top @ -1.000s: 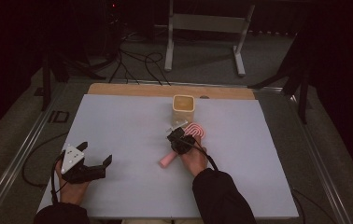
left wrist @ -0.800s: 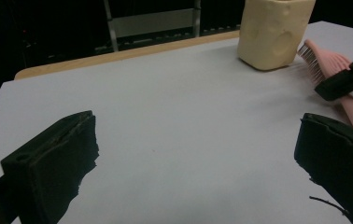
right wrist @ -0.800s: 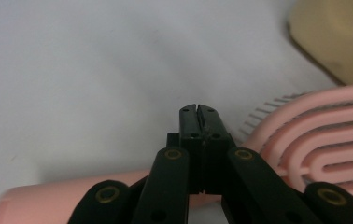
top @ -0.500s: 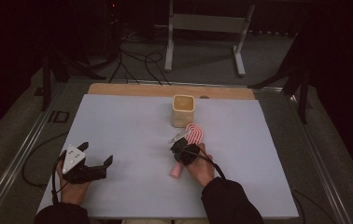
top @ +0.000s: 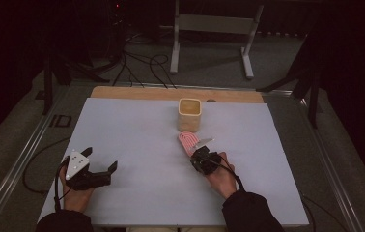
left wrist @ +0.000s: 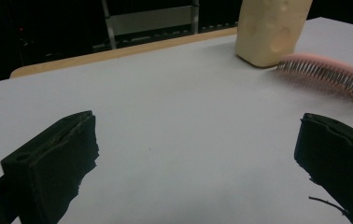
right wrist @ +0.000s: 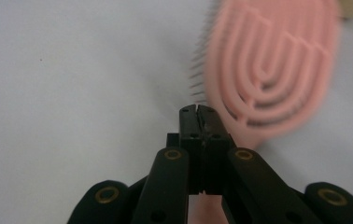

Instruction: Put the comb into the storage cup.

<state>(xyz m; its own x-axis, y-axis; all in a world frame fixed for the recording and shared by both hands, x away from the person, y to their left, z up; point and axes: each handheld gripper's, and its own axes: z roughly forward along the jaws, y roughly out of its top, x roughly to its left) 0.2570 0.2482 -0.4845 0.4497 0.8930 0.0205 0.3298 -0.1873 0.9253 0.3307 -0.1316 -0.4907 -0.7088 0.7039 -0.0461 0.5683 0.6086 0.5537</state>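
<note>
- While the right hand-held gripper (top: 201, 155) stays clamped on the pink brush (top: 188, 142) handle, the brush head now sits closer to the cream holder (top: 189, 114), at its 6 o'clock, above the counter (top: 137, 140).
- Left hand-held gripper (top: 101, 163) rests open at 8 o'clock, unchanged.
- Likely next: lifting the brush into the holder.

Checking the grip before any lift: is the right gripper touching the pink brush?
Touching. In the right gripper view, the right gripper is shut on the pink brush at its handle.

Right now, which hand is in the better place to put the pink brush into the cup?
The right. Its claw is shut on the pink brush, beside the beige cup. The left claw is open with nothing between its jaws, far off at the table's near left.
</note>
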